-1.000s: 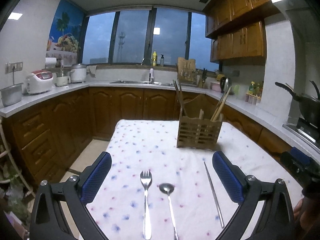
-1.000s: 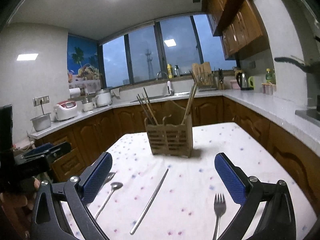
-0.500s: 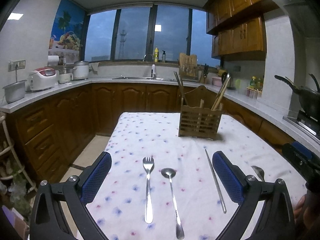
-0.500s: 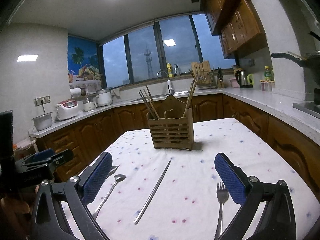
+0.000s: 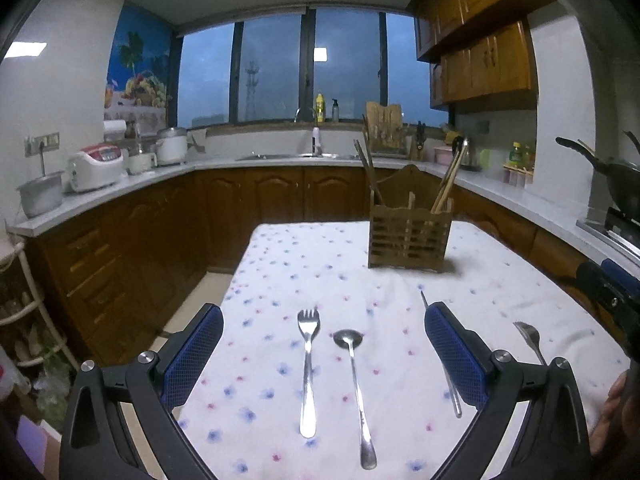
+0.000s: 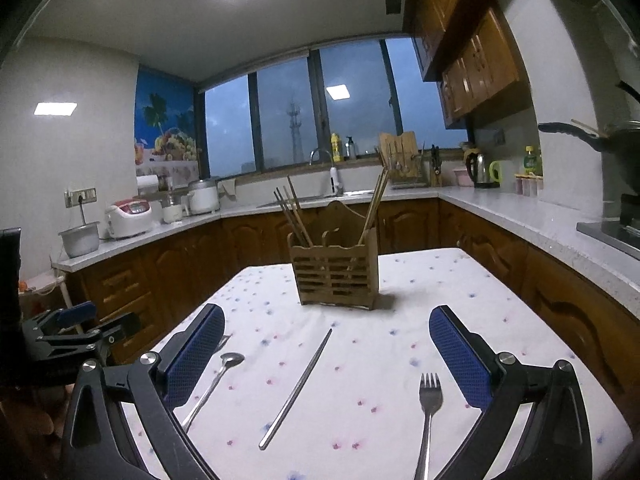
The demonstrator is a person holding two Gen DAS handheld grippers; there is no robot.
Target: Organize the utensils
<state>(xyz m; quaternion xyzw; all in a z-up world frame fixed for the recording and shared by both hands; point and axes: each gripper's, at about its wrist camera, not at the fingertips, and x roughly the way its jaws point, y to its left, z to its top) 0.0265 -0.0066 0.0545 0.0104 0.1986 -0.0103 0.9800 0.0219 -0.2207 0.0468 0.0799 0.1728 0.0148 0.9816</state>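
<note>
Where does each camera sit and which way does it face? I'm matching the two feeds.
Left wrist: on the left gripper, facing along the table at a fork and spoon; own blue fingers frame it, the right gripper at the edge.
Right wrist: on the right gripper, facing the chopstick.
Shared: the wooden holder, floral tablecloth.

A rice cooker (image 5: 95,167), steel pot (image 5: 41,199) and kettle (image 6: 478,169) stand on the counter (image 6: 520,216).

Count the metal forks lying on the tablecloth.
2. One silver metal fork lies left of the spoon, between the left gripper's fingers; the other silver fork lies at the right, beside the right gripper's finger.
</note>
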